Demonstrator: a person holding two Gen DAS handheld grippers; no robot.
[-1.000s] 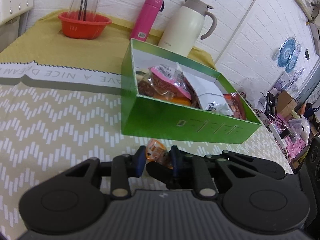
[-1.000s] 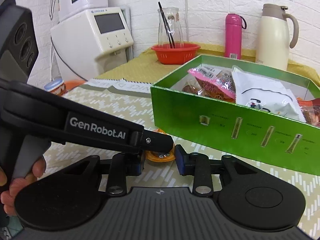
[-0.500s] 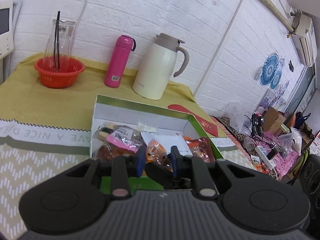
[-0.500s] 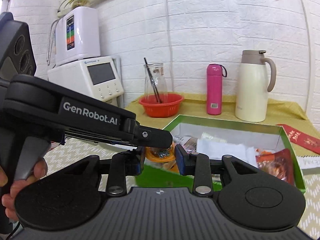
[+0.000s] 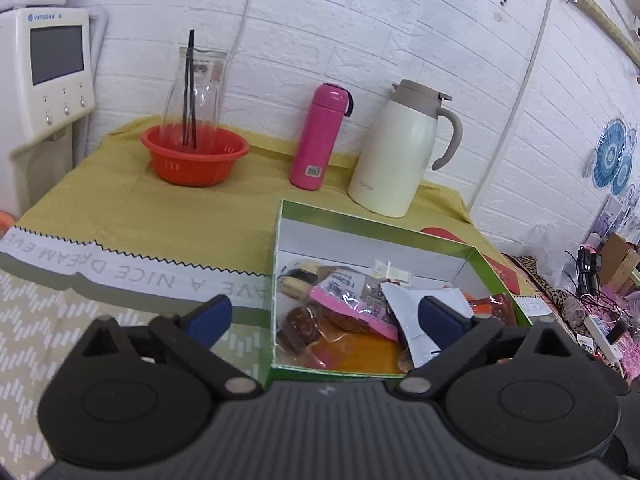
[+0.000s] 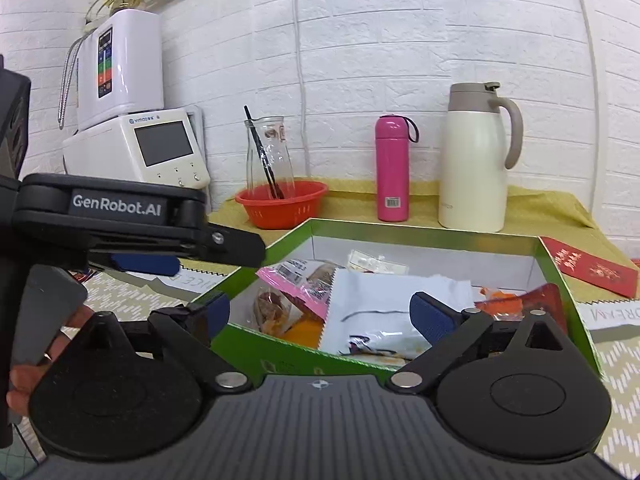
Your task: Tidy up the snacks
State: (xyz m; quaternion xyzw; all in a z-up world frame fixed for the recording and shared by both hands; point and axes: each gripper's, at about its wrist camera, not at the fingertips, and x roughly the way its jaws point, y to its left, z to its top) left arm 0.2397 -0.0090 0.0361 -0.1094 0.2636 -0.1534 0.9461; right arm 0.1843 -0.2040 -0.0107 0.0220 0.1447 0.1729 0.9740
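Left wrist view: my left gripper (image 5: pixel 324 316) spread wide, gripping nothing, over near end of green box (image 5: pixel 360 220). My right gripper (image 6: pixel 320 314) likewise released, above same box. Snacks inside: orange packet (image 5: pixel 360 354), pink-edged pack (image 5: pixel 348 312), white pouch (image 6: pixel 380 320). Beyond: pink flask (image 5: pixel 320 136), cream thermos jug (image 5: pixel 400 148), red basket (image 5: pixel 195 156).
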